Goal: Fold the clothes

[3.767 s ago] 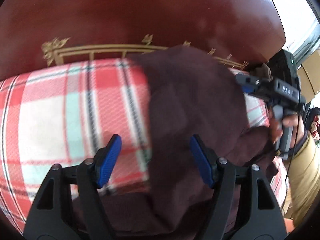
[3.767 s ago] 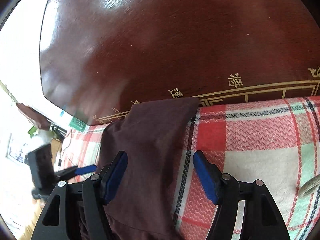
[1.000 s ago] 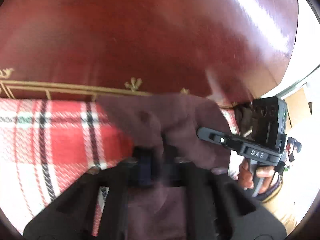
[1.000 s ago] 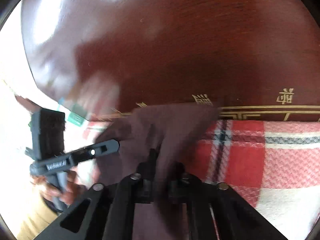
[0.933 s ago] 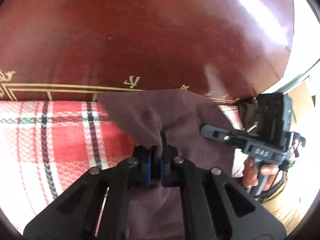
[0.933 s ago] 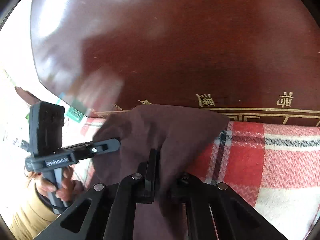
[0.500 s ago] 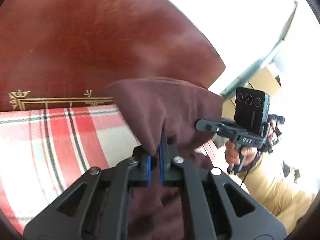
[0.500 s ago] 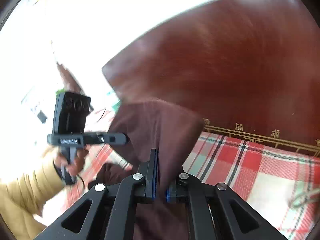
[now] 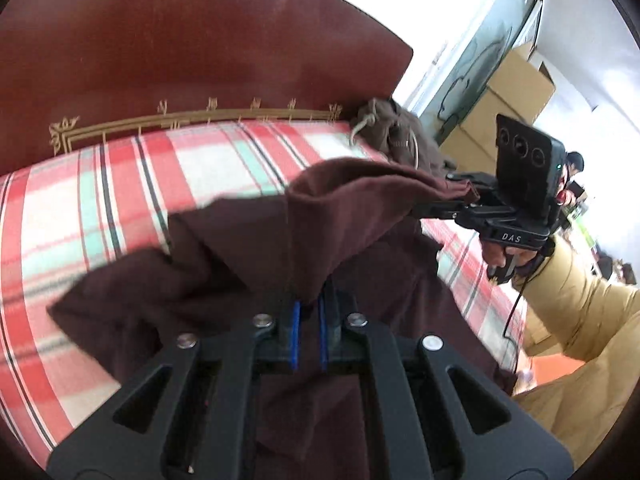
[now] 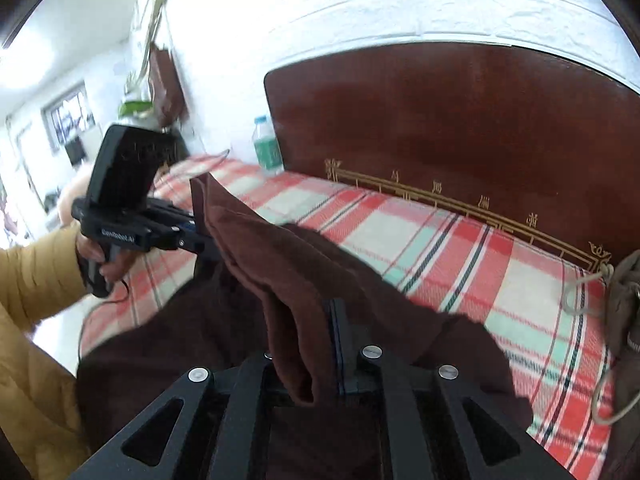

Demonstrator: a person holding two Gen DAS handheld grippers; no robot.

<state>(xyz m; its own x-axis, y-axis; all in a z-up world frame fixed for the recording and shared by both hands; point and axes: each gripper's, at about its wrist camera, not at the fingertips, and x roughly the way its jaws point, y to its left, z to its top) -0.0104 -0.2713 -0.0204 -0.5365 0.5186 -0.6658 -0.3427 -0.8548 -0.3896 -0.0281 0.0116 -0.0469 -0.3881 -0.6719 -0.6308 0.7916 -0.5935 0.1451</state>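
Left tool (image 9: 308,320) and right tool (image 10: 320,360) both clamped, held level.

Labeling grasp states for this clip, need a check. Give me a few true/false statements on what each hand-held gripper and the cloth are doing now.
1. The left hand-held gripper is shut on the dark brown garment. True.
2. The right hand-held gripper is open over the blanket. False: it is shut on the same garment.
3. The garment lies flat on the plaid blanket. False: its gripped edge is raised and the rest drapes down.
4. A second, lighter brown garment lies near the headboard. True.
5. A plastic bottle stands beside the headboard. True.
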